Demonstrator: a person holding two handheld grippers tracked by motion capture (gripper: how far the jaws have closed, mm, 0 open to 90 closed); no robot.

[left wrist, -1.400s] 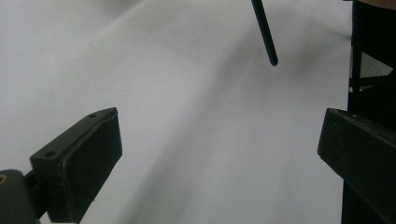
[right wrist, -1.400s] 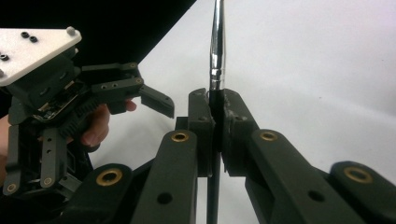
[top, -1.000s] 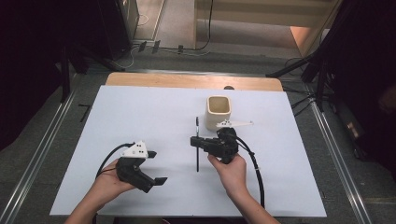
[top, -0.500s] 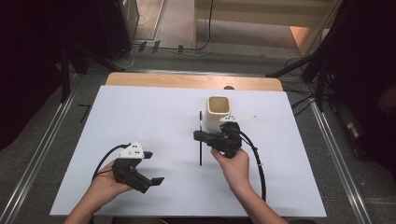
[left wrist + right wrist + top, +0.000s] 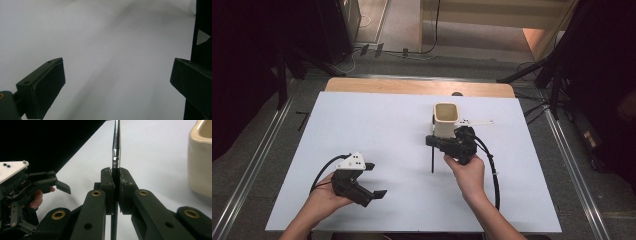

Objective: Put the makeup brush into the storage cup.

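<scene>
Pen (image 5: 432,159) was clamped in the right tool (image 5: 435,141), lifted beside the cream cup (image 5: 446,120) on the counter (image 5: 377,125). Not yet in the cup. Left tool (image 5: 373,180) rested wide, empty.

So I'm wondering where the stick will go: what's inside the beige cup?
From the high view, the beige cup shows a bare pale inner wall and nothing sticking out; its bottom is hidden by the rim. The right gripper holds the thin black stick beside it.
</scene>
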